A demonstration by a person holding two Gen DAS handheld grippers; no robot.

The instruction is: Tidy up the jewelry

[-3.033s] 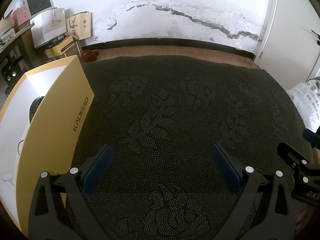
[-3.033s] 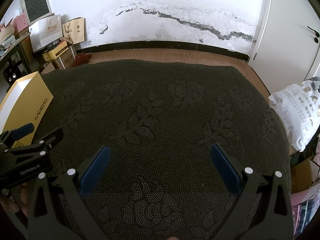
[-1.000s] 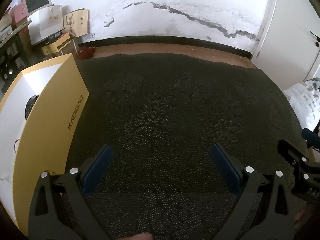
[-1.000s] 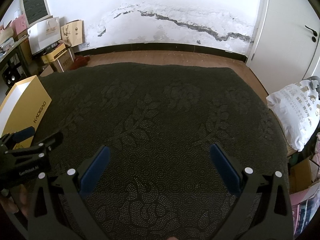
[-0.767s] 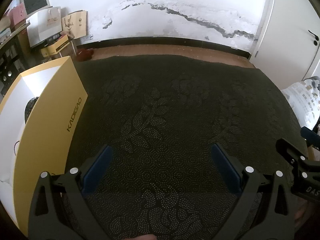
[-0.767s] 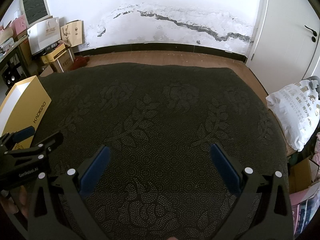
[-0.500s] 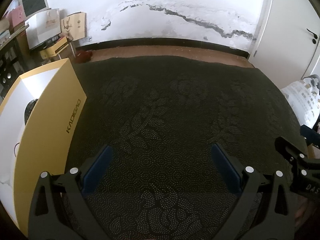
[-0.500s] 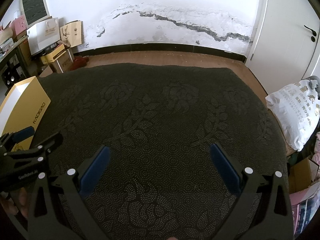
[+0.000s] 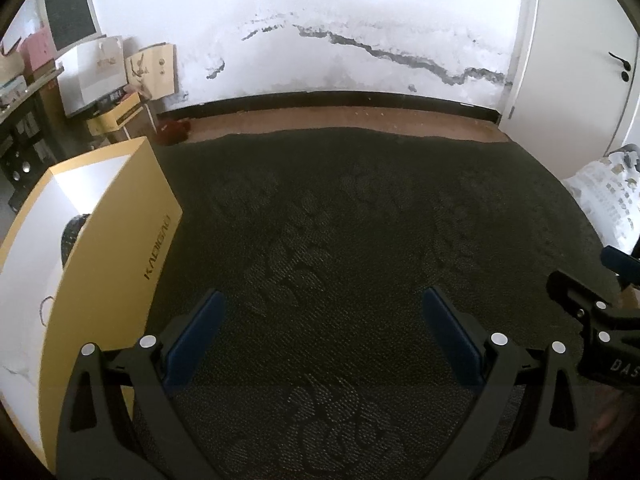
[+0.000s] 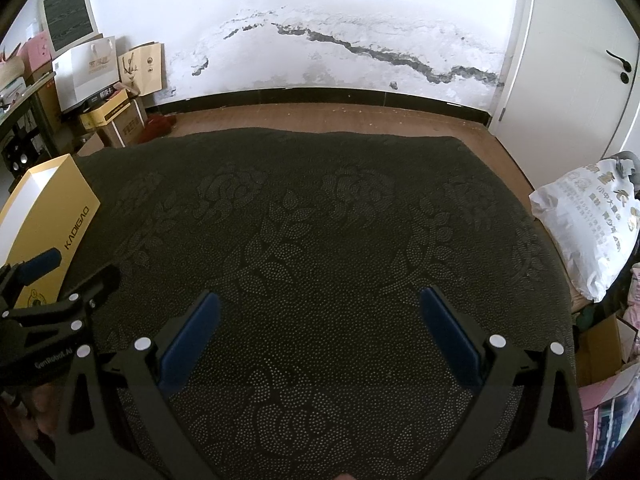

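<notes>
White plaster wall (image 10: 340, 40) with a dark crack backs a wooden floor (image 10: 340, 116); dark cloth (image 10: 320, 240) dotted with roses covers the work surface. At its left edge stands a yellow box (image 9: 116, 264) lettered KADIGAO, a thin cord lying on its white top. Left gripper (image 9: 324, 332) and right gripper (image 10: 320, 328) hover above the cloth, blue pads spread wide, holding nothing
</notes>
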